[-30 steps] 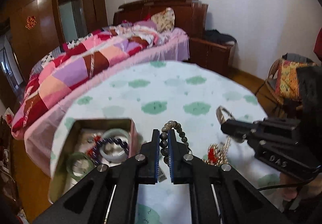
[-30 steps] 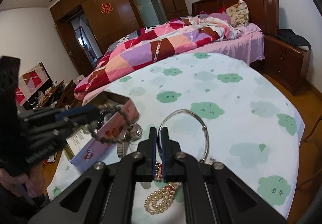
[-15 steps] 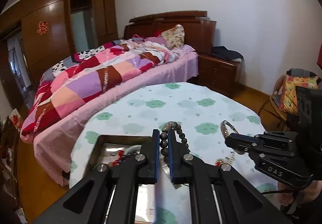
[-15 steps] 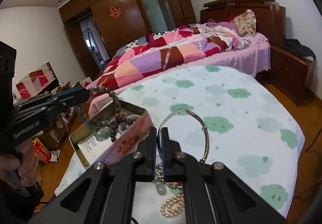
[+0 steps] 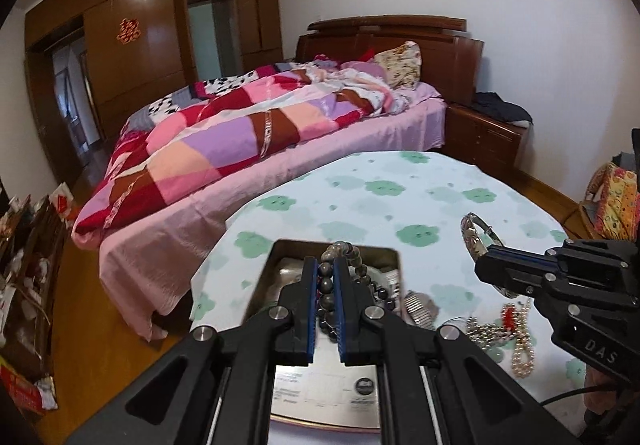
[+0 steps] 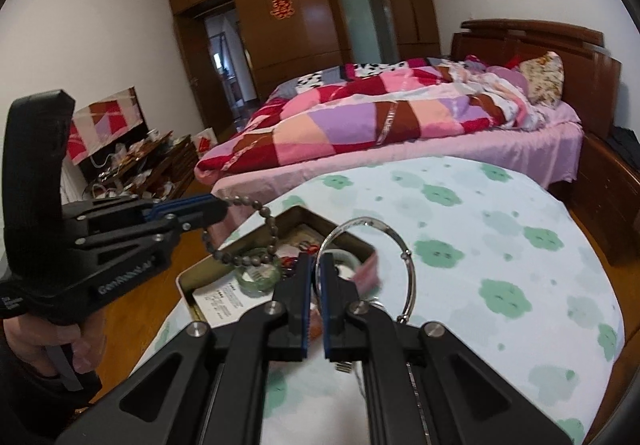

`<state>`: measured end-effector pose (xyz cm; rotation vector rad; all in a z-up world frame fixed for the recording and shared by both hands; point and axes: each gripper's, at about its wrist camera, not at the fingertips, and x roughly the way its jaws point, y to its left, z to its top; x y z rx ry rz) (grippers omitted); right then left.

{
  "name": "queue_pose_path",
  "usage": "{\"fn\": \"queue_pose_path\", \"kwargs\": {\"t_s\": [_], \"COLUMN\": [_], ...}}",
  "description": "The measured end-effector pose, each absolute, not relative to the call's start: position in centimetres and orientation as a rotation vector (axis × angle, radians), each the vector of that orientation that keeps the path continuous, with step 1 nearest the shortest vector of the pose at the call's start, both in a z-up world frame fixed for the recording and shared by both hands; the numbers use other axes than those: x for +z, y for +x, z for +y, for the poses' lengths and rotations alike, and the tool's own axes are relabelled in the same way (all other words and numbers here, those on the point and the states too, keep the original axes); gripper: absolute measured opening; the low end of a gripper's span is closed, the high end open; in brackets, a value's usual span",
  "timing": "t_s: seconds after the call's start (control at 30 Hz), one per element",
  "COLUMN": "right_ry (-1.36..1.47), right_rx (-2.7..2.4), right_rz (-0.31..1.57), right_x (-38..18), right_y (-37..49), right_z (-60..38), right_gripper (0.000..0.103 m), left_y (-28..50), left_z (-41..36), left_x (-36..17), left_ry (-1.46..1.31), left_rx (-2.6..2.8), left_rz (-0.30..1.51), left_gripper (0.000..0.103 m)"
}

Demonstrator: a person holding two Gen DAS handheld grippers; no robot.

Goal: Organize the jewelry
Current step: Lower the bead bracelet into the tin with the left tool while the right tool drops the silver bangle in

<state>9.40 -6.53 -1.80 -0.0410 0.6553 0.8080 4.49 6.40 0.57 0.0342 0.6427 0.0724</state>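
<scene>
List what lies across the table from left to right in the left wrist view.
Open tin box → bead bracelet held in the left gripper → metal watch band → silver bangle held in the right gripper.

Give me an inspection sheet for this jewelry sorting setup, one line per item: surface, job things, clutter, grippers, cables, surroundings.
Surface: table under a pale cloth with green cloud prints.
Job's things: open tin box holding a green bangle; pearl strand loose on the cloth.
Clutter: metal watch band beside the tin.
Grippers: left gripper shut on bead bracelet above the tin; right gripper shut on silver bangle.
Cables: one black lead under the right gripper.
Surroundings: bed, wooden wardrobe.
</scene>
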Motion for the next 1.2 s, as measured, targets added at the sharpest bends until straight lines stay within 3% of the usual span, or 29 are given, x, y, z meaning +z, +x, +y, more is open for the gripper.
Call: {"fn": "queue_pose_path", "kwargs": {"t_s": [1.2], "right_ry": [-0.193], "right_rx": [0.894], "right_rz": [0.789], "right_x": [-7.6], "right_y": [9.6], "right_z": [1.5], "right_gripper": [0.006], "left_y": [7.0], "left_z": [11.2], "left_x": [-6.8], "left_ry": [-0.016], "left_rx": [0.151], "left_rz": [0.812], "left_gripper": [0.007]}}
